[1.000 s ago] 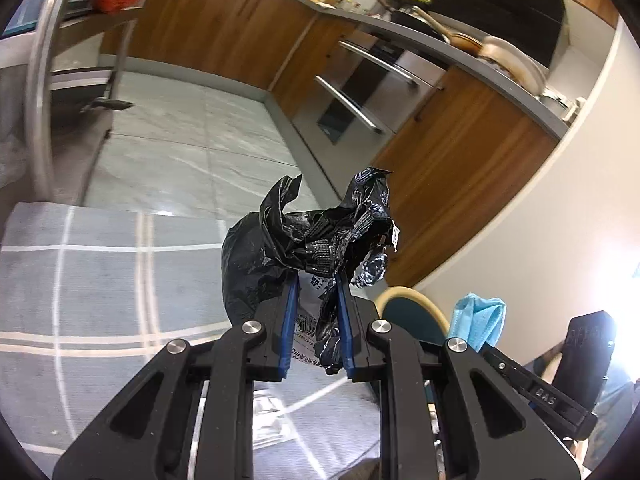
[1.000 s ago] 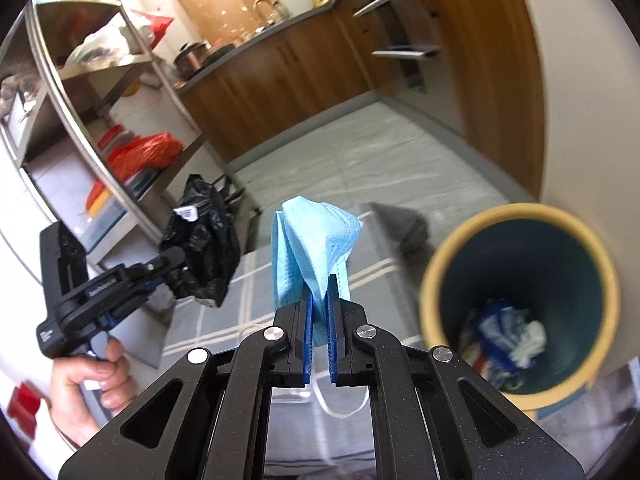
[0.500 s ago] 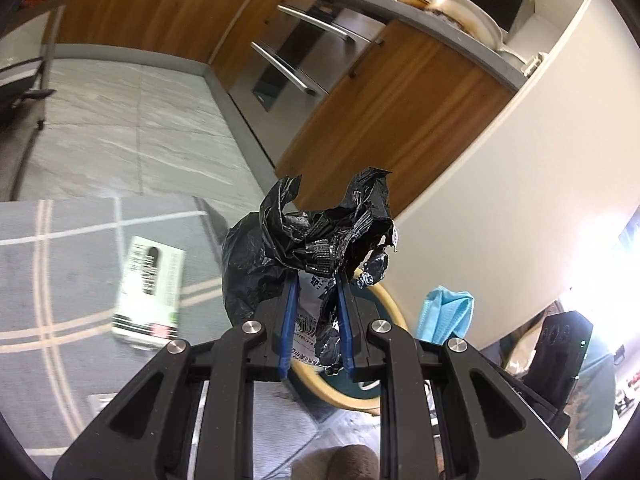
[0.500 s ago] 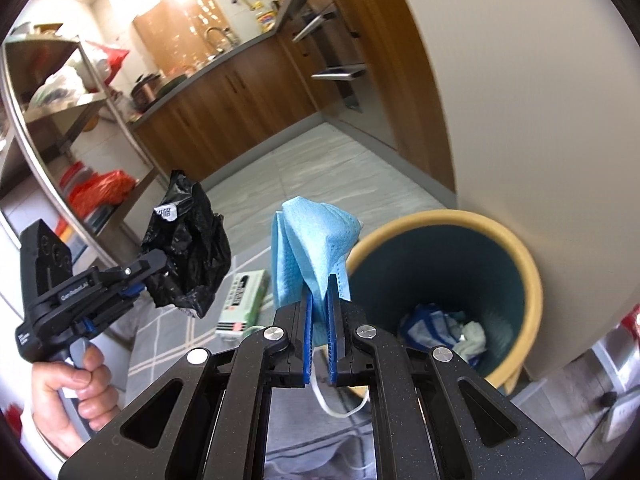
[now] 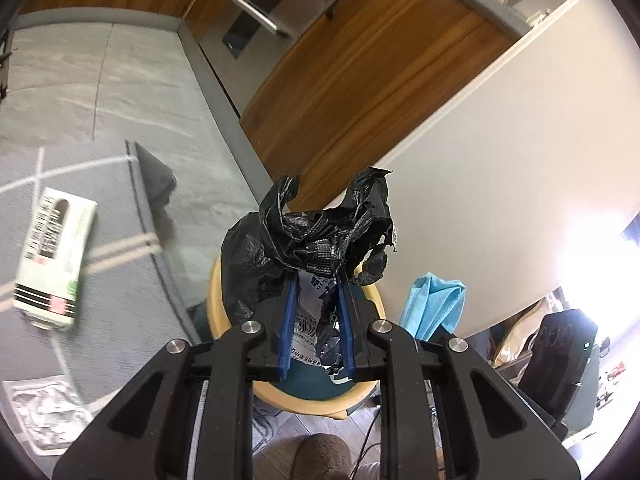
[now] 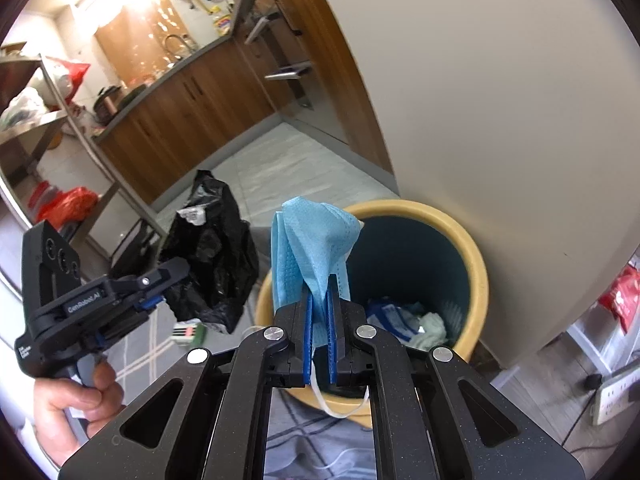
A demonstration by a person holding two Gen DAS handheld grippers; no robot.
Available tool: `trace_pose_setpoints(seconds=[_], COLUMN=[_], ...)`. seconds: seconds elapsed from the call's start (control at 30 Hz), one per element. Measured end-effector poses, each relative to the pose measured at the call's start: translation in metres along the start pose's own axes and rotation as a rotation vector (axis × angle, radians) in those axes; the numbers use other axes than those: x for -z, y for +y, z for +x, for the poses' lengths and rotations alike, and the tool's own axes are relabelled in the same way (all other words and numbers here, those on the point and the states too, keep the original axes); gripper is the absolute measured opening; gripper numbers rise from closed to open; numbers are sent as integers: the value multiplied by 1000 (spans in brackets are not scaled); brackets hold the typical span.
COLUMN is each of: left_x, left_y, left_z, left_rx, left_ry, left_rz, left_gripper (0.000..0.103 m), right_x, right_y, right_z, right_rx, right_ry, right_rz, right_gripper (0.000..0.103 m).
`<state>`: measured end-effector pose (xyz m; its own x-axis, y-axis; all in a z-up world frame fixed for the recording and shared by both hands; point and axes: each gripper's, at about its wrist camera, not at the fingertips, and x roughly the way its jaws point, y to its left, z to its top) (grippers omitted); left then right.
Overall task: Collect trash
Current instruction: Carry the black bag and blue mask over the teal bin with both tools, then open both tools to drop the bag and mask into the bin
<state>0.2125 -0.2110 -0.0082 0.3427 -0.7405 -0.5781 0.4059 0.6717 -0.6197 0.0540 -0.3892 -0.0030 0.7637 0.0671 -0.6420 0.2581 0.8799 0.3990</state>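
Both grippers [image 5: 314, 312] [image 6: 319, 326] are black plastic with triangular cutouts, round silver screws, blue ribbed pads [image 5: 286, 324] and small white lettering.

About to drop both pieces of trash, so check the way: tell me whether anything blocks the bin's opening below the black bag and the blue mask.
Nothing visible does. The bin stands open, no lid, with the blue mask and black bag at its rim.
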Motion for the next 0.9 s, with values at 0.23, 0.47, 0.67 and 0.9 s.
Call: trace_pose_setpoints(seconds=[0.23, 0.47, 0.67, 0.9], left_x=[8, 14, 8, 0], left_y=[-1, -6, 1, 3], left_z=[47, 63, 39, 3], left_rx=[3, -30, -36, -55], left_ry=[81, 117, 64, 4], left_rz=[12, 71, 70, 73], left_gripper=[22, 33, 45, 50], right_x=[4, 3, 3, -1], right_y=[-13, -16, -17, -10], right_z=[23, 35, 25, 14], right_rx=[33, 74, 76, 57], right_ry=[58, 83, 42, -1], right_rz=[23, 41, 54, 52], right_gripper=[8, 23, 31, 41])
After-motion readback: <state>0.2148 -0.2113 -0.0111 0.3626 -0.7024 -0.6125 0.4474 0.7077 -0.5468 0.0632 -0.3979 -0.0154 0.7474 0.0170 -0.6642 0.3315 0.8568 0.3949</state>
